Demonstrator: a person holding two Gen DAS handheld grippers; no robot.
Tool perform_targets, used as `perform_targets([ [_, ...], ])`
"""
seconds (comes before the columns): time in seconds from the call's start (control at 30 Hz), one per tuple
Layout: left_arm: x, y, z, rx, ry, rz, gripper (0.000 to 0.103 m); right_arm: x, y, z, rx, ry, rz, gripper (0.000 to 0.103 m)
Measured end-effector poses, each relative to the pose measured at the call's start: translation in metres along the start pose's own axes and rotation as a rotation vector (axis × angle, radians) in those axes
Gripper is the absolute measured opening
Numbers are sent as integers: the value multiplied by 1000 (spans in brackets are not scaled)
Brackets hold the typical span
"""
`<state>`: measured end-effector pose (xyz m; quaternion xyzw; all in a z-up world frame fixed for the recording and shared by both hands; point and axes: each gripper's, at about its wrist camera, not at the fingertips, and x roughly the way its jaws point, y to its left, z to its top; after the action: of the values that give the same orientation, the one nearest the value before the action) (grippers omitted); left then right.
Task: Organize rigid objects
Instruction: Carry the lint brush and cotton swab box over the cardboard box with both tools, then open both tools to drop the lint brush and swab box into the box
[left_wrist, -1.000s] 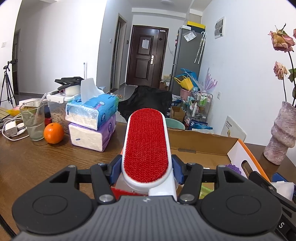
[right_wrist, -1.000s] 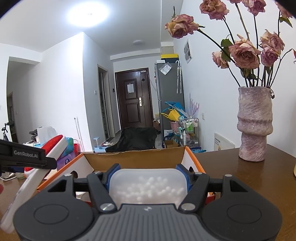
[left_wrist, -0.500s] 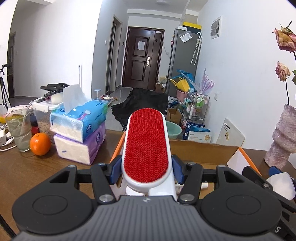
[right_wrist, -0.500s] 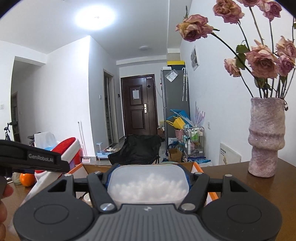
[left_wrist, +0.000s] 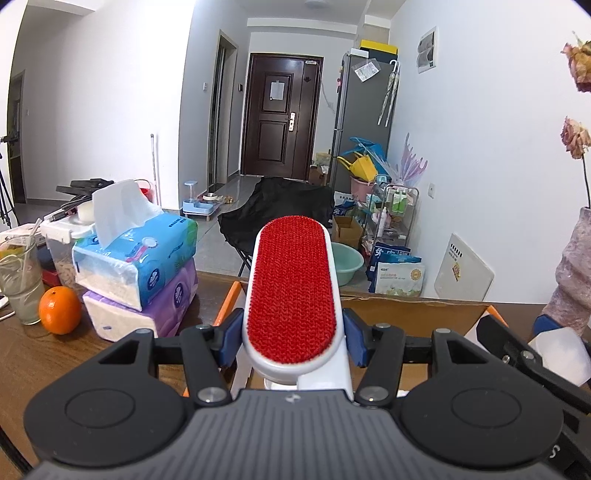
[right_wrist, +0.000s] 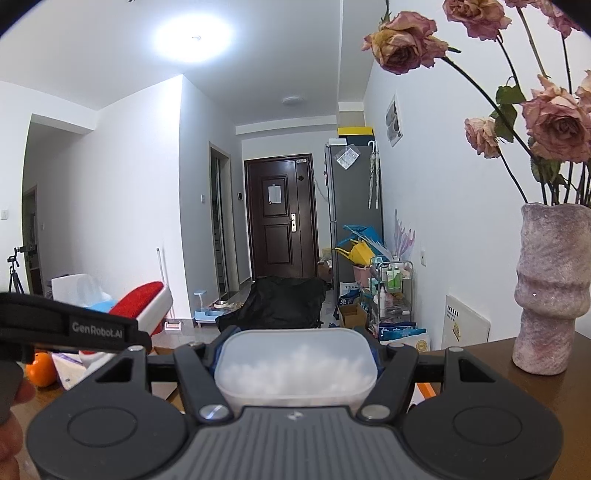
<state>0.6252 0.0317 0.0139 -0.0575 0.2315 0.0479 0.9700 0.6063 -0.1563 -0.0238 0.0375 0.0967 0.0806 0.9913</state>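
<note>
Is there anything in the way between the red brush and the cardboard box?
Nothing visible blocks it. The red-and-white lint brush is held in the left claw, and the open brown cardboard box lies right below and ahead of it. The stacked tissue packs stand off to the left, clear of the path.

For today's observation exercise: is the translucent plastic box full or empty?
Partly filled: white cotton-like balls show through the translucent plastic box, reaching about halfway up.

Orange (left_wrist: 60, 310) left of stacked tissue packs (left_wrist: 140, 266)
</note>
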Motion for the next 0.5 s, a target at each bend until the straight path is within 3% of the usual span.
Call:
perform_targets([
  [0.33, 31, -3, -1, 31, 97, 28, 57, 29, -6, 0, 3, 96, -19, 65],
  [0.4, 31, -1, -2, 38, 105, 33, 71, 34, -9, 0, 8, 136, -36, 65],
  [0.43, 28, -1, -1, 43, 97, 35, 89, 36, -11, 0, 11, 155, -48, 67],
  [0.47, 23, -1, -1, 48, 80, 38, 101, 37, -12, 0, 13, 167, -59, 72],
  [0.5, 17, -1, 1, 54, 54, 42, 103, 38, -14, 1, 13, 178, -67, 86],
])
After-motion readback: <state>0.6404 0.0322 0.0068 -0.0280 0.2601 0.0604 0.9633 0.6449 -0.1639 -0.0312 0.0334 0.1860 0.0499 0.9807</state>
